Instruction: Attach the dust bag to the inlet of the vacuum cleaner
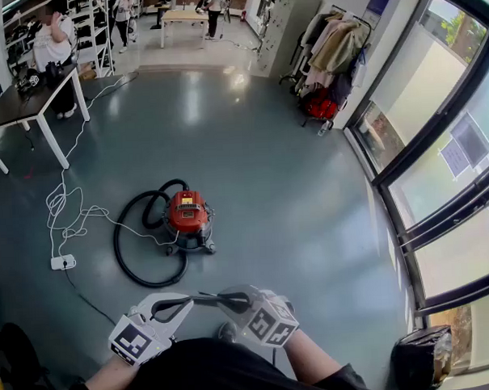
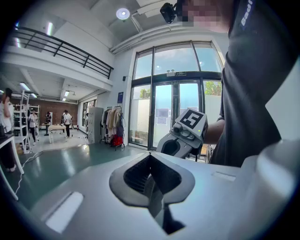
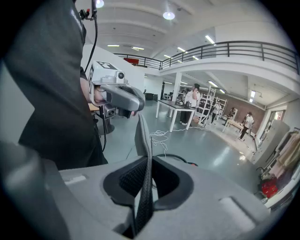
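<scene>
Dead ahead at 12 o'clock sits the vacuum cleaner (image 1: 186,217), well apart; left gripper (image 1: 187,302) and right gripper (image 1: 212,297) both closed, empty; neither's nearer.

Glossy grey-blue floor (image 1: 260,173), with window light reflected in it. Near the middle, a red vacuum cleaner (image 1: 187,217), upright on its wheeled base. From there toward 8 o'clock, its black hose (image 1: 117,251) in a wide loop flat on the floor. At 9 o'clock, a loosely tangled white cable (image 1: 63,202), with a white power strip (image 1: 62,261) at its near end. At 10 o'clock, a dark-topped desk (image 1: 6,110) on white legs. At 1 o'clock, a clothes rack (image 1: 335,49) with a red bag (image 1: 320,104) beneath the coats. At 4 o'clock, by the window, a black bag (image 1: 420,359).
</scene>
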